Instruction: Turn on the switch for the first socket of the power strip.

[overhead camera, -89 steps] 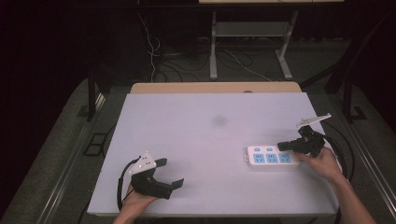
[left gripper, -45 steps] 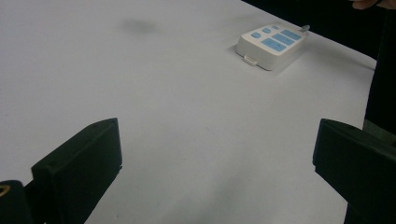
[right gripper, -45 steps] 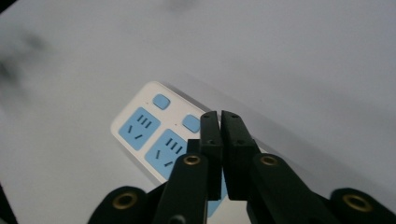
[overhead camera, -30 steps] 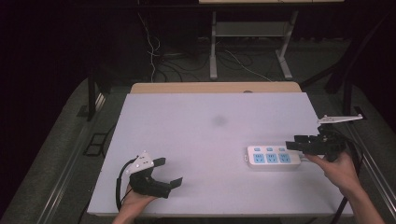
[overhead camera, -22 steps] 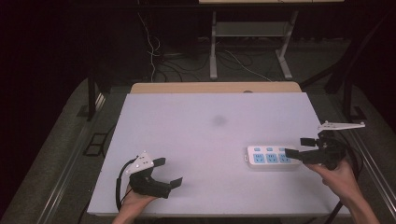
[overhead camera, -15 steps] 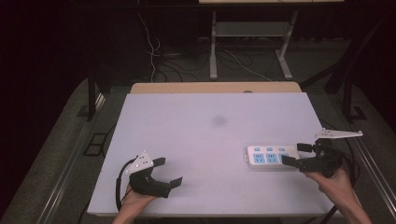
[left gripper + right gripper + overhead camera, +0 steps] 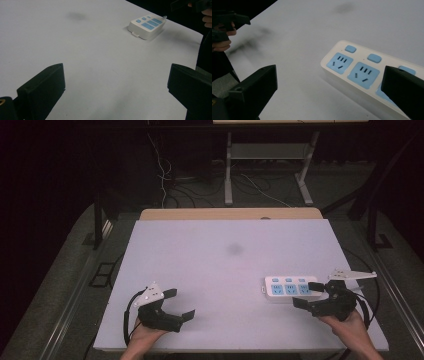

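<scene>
power strip (image 7: 287,288) seen at table's (image 7: 225,270) 4 o'clock | right gripper (image 7: 309,295) held at its right end, jaws apart, unclamped | left gripper (image 7: 179,304) held at 7 o'clock, jaws apart

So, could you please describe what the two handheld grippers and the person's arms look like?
Both the left gripper and the right gripper are black with two blocky jaws, a grey three-cornered plate on top and a trailing black cable. The forearms are bare, with no sleeves visible.

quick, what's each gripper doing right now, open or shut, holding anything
Left gripper: open, holding nothing, above bare table.
Right gripper: open, holding nothing, jaws at the near end of the power strip.
</scene>
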The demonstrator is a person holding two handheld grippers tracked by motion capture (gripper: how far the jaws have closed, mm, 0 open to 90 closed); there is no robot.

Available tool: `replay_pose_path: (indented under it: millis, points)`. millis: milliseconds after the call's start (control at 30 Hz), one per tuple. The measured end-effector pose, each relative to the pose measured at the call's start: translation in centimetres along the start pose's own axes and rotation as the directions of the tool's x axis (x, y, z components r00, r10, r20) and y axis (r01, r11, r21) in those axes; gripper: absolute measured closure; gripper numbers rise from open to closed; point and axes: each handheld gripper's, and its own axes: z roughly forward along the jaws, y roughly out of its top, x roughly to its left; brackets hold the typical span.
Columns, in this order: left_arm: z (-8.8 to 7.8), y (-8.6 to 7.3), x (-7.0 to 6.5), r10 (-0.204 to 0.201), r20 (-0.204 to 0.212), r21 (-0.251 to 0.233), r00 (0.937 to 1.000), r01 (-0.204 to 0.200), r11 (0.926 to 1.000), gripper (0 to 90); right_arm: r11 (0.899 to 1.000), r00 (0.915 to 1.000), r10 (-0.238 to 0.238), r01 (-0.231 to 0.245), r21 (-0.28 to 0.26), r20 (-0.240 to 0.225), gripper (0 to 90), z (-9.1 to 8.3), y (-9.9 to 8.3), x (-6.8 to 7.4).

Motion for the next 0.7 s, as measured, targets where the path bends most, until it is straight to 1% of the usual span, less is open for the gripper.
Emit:
replay_pose_path:
  millis: [67,167,333,700]
  points:
    - [0.0,0.0,0.0,0.001,0.001,0.0,1.0,-0.001,1.0,0.0,1.0,0.9998,-0.014,0.014,0.003,-0.011,0.3,0.3,-0.2,0.3]
    - [0.0,0.0,0.0,0.003,0.003,0.002,1.0,-0.003,1.0,0.0,1.0,0.9997,-0.019,0.019,0.005,-0.019,0.3,0.6,-0.5,0.5]
    - [0.0,0.0,0.0,0.002,0.004,0.002,1.0,-0.002,1.0,0.0,0.999,0.9988,-0.03,0.031,0.012,-0.038,0.3,1.6,-1.5,0.9]
    - [0.2,-0.1,0.0,0.001,0.004,0.007,1.0,-0.001,1.0,0.0,0.999,0.9983,-0.037,0.039,0.031,-0.045,0.3,2.7,-2.8,1.0]
